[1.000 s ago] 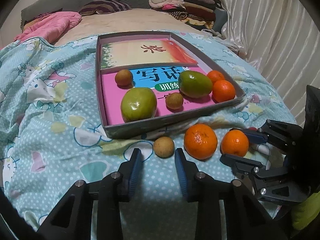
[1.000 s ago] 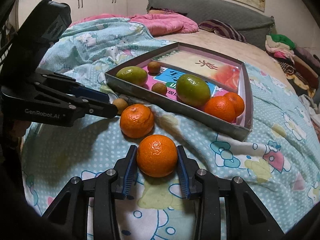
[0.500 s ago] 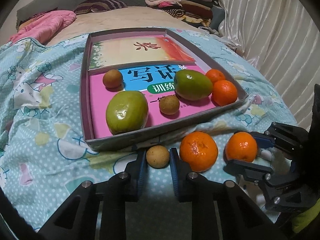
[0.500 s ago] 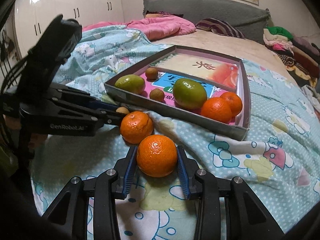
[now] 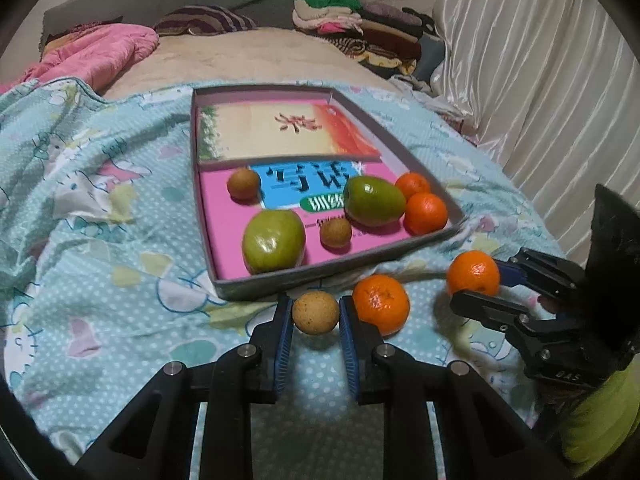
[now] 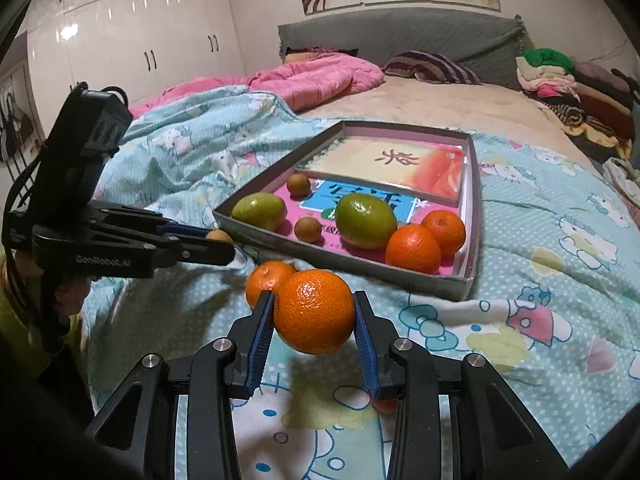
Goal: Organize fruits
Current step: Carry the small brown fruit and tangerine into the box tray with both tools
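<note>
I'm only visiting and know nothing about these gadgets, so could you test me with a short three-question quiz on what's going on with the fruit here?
1. True or false: the left gripper is shut on a small tan fruit.
2. What does the right gripper hold? A) a green fruit B) an orange C) nothing
3. How many fruits lie inside the tray, and of which sorts?

Key
1. True: the blue pads press on both of its sides.
2. B: an orange sits between its pads, lifted clear of the bedspread; a second orange lies on the cloth in front of the tray.
3. Six: two green, two small brown, two oranges.
</note>
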Action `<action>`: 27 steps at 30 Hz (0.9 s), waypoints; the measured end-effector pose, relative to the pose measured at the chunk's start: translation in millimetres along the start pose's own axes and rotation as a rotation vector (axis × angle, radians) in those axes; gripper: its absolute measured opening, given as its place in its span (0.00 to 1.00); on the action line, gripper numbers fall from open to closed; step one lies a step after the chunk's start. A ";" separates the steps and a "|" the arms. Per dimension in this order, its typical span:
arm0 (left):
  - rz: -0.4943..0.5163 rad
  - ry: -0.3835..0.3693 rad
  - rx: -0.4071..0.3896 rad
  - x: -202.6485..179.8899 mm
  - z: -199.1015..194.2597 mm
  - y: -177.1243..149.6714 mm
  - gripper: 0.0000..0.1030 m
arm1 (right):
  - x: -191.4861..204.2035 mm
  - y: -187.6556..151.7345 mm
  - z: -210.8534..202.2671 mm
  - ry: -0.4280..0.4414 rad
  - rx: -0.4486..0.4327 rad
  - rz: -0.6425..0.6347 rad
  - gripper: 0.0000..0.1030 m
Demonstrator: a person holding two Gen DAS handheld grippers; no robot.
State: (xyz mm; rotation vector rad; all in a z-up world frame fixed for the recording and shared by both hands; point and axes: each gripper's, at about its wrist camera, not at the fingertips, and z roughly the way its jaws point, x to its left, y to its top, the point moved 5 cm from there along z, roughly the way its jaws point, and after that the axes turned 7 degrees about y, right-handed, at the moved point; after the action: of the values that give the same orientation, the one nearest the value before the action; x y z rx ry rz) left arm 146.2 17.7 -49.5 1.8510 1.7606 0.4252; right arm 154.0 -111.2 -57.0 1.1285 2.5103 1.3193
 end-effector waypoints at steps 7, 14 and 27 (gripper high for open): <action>-0.013 -0.007 -0.028 1.9 -11.4 9.8 0.23 | -8.4 6.7 -12.9 -0.019 -0.047 0.034 0.38; -0.016 0.002 -0.048 4.7 -16.6 26.1 0.23 | -20.5 11.2 -22.7 -0.052 -0.070 0.058 0.38; 0.004 0.021 -0.069 4.5 -8.7 60.8 0.23 | -49.1 24.2 -35.4 -0.129 -0.113 0.101 0.38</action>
State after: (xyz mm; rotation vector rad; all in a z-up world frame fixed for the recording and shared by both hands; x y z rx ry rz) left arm 191.1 23.9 -7.8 1.8088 1.7339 0.5030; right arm 189.4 -158.3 -29.1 1.2862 2.2864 1.3461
